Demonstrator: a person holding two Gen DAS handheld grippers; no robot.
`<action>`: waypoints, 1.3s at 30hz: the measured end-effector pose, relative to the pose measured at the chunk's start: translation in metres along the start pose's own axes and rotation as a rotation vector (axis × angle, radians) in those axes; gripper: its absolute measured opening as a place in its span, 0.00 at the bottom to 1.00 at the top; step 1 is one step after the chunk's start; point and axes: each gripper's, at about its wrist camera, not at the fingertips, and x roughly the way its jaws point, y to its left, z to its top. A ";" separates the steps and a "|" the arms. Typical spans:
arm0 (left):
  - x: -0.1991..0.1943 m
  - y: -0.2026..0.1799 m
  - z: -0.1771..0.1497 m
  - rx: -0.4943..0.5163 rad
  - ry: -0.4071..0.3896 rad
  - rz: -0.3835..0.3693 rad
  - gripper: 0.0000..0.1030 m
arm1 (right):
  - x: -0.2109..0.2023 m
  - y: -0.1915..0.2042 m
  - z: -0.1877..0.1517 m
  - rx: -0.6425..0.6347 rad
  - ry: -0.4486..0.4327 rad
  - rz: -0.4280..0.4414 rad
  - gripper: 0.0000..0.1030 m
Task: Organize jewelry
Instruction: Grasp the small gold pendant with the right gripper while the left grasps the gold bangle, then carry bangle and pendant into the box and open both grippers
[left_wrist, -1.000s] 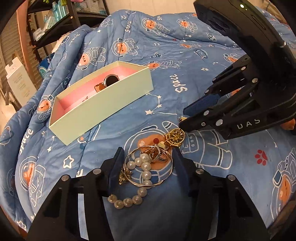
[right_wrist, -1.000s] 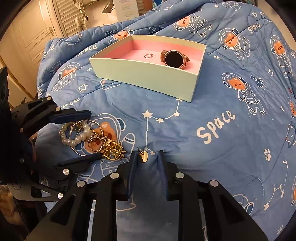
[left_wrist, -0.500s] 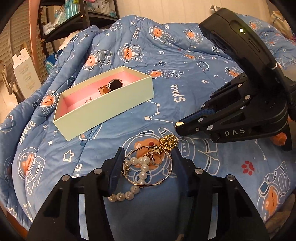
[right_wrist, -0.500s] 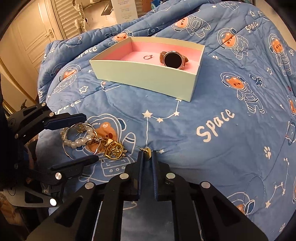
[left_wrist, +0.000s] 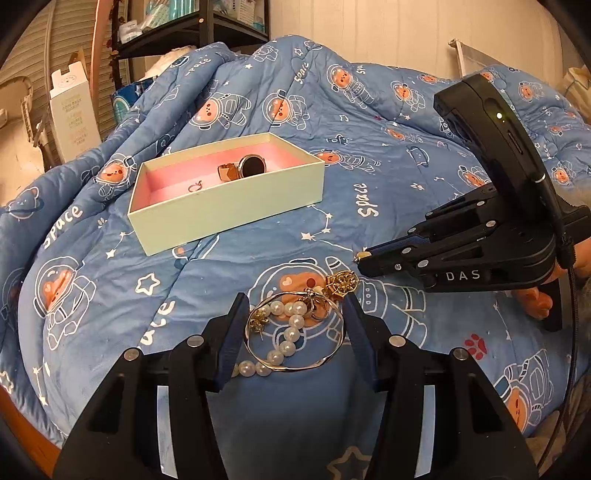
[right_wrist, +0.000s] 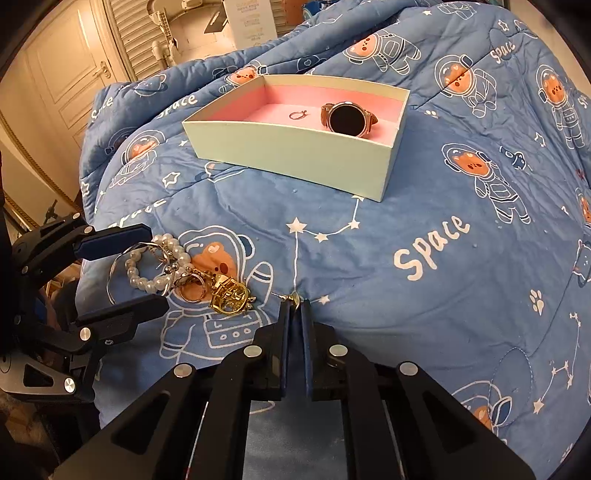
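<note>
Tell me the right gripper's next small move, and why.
Probably lift and carry toward the box. The right gripper is shut on a small gold earring, just above the quilt. The box sits open ahead, holding only a watch and a ring.

A tangle of jewelry (left_wrist: 295, 325) is framed by the left tool (left_wrist: 293, 332), spread wide on the bed (left_wrist: 406, 155); an earring (left_wrist: 361, 254) is pinched by the right tool (left_wrist: 364, 258).

- Earring (right_wrist: 294, 296): mostly hidden btwn right gripper (right_wrist: 294, 314) fingertips, shape unclear.
- Small ring (left_wrist: 194, 187) in box (left_wrist: 236, 206): too small for detail.
- Pearl bracelet (left_wrist: 290, 332): partly behind left finger (left_wrist: 231, 339).
</note>
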 end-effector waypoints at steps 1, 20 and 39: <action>0.000 0.000 0.000 -0.001 0.000 0.001 0.51 | 0.001 0.001 0.000 -0.004 0.002 -0.002 0.10; -0.016 0.013 0.011 -0.098 -0.049 -0.008 0.51 | -0.015 0.006 0.011 0.007 -0.015 0.044 0.05; 0.018 0.080 0.096 -0.180 0.044 -0.028 0.51 | -0.031 -0.006 0.098 -0.019 -0.051 0.109 0.05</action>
